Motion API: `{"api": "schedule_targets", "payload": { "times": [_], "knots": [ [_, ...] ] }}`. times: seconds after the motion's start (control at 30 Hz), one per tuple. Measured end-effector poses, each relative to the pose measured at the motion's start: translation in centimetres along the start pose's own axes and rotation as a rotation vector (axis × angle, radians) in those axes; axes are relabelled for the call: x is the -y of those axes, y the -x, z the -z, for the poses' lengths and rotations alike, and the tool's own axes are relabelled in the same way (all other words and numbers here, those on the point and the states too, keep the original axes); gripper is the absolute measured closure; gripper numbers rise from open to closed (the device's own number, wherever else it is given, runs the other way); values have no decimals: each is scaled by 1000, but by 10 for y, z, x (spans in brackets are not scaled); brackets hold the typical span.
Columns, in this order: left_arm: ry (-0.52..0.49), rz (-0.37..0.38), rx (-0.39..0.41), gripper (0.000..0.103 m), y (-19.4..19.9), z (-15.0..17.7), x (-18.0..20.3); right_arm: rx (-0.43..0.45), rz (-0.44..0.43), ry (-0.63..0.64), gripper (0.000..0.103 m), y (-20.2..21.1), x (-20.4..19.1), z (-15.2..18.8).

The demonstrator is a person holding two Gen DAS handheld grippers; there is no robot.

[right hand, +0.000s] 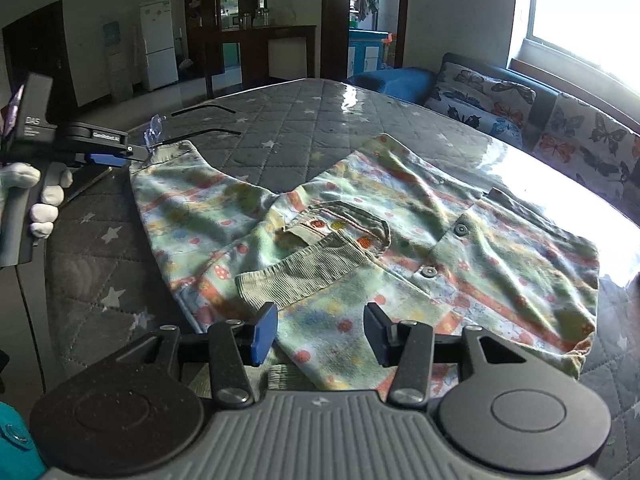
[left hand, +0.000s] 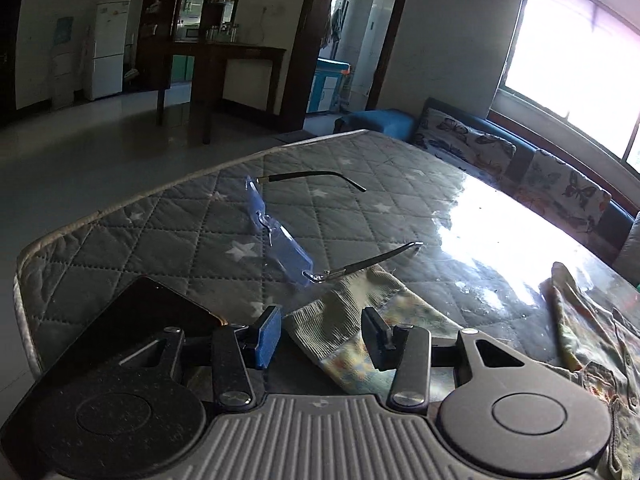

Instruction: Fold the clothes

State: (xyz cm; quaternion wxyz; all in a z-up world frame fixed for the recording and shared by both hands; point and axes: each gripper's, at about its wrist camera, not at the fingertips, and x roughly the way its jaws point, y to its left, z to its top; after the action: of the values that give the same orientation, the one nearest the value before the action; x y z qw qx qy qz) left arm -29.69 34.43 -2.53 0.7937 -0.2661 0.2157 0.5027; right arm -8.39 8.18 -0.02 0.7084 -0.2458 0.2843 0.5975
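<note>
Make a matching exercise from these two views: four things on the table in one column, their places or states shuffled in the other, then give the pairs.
1. glasses
2. phone
3. shirt
4. left gripper

A. dark, flat by the table's near corner
B. jaws open above a sleeve cuff
C. arms unfolded, beyond the cuff
D. spread out, patterned, snaps showing

Pairs: 1-C, 2-A, 3-D, 4-B

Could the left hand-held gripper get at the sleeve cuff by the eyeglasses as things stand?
Probably yes. The left hand-held gripper is open, with the ribbed sleeve cuff right in front of its fingertips and nothing lying between. The eyeglasses sit just beyond the cuff, one temple tip near its edge, so a careless approach might nudge them.
</note>
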Motion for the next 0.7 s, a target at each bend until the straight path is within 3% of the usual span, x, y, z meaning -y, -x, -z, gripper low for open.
{"api": "schedule_targets", "payload": {
  "times": [0.17, 0.23, 0.3, 0.37, 0.53, 0.7],
  "knots": [
    [25, -5, -16, 65, -6, 2, -5, 14, -2, -5, 54, 4, -1, -1],
    [24, -8, -15, 72, -6, 3, -5, 17, -1, -6, 54, 5, -1, -1],
    [26, -14, -15, 88, -7, 2, -7, 20, 0, -7, 54, 7, -1, 0],
    [26, -18, -12, 93, -7, 3, -9, 23, 1, -9, 54, 8, -1, 1],
    [35, 1, 14, 97, 1, 0, -10, 34, 6, -15, 54, 12, -2, 2],
    [25, 88, 71, 98, 26, -8, 1, 44, 9, -16, 54, 16, -1, 3]
  ]
}}
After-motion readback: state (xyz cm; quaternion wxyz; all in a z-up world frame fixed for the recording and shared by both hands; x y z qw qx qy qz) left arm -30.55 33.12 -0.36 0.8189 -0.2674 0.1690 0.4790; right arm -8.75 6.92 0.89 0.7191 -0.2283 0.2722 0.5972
